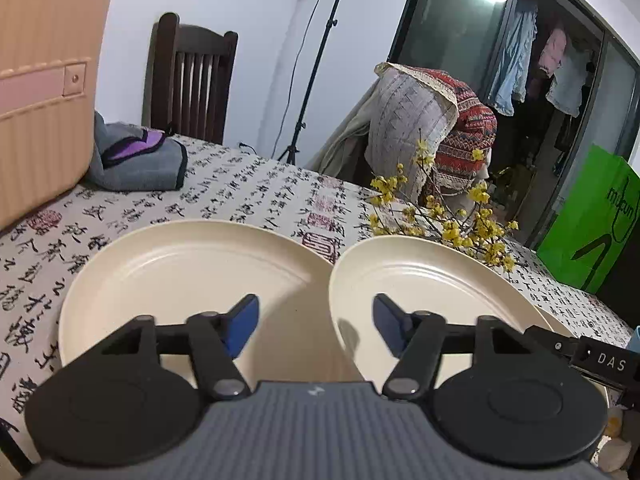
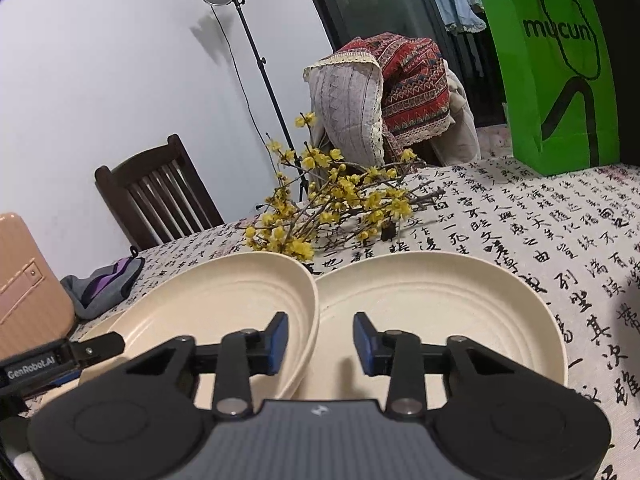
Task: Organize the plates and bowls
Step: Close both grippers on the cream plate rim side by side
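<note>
The left gripper (image 1: 315,326) points forward and a bit down. Its two blue pads (image 1: 244,320) stand apart with an open gap between them and press on nothing. The right gripper (image 2: 320,342) points the same way. Its blue pads (image 2: 280,340) also stand apart, closer together, pressing on nothing.

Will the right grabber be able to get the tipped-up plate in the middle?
Probably yes. The tilted plate has its raised rim standing between the open jaws of the right gripper, and nothing blocks it.
</note>
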The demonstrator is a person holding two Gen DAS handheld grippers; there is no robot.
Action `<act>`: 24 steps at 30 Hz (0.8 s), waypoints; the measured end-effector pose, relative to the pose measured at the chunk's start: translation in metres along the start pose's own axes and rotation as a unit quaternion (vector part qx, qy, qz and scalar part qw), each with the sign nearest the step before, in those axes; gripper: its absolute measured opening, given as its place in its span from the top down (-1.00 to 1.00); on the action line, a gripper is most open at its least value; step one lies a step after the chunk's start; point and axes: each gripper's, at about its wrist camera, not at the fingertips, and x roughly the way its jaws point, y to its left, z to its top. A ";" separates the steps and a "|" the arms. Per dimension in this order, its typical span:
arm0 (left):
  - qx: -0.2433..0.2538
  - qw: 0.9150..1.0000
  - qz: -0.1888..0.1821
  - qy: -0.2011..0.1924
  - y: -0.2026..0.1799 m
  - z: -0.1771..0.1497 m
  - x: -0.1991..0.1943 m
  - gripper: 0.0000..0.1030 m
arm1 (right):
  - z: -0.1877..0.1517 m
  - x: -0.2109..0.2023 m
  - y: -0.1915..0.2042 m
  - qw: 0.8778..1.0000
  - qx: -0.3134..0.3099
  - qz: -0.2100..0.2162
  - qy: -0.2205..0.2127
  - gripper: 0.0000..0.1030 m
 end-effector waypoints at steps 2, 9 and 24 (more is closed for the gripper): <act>-0.001 1.000 -0.001 0.003 0.000 0.000 0.000 -0.10 | 0.000 0.001 -0.001 1.000 0.004 0.003 0.002 0.45; -0.001 1.000 -0.008 0.012 -0.001 -0.002 0.002 0.29 | -0.001 0.001 -0.002 1.000 0.010 0.015 0.006 0.62; 0.033 0.999 -0.009 0.003 -0.014 -0.005 -0.001 0.71 | -0.004 -0.003 0.007 1.000 -0.012 0.013 0.001 0.75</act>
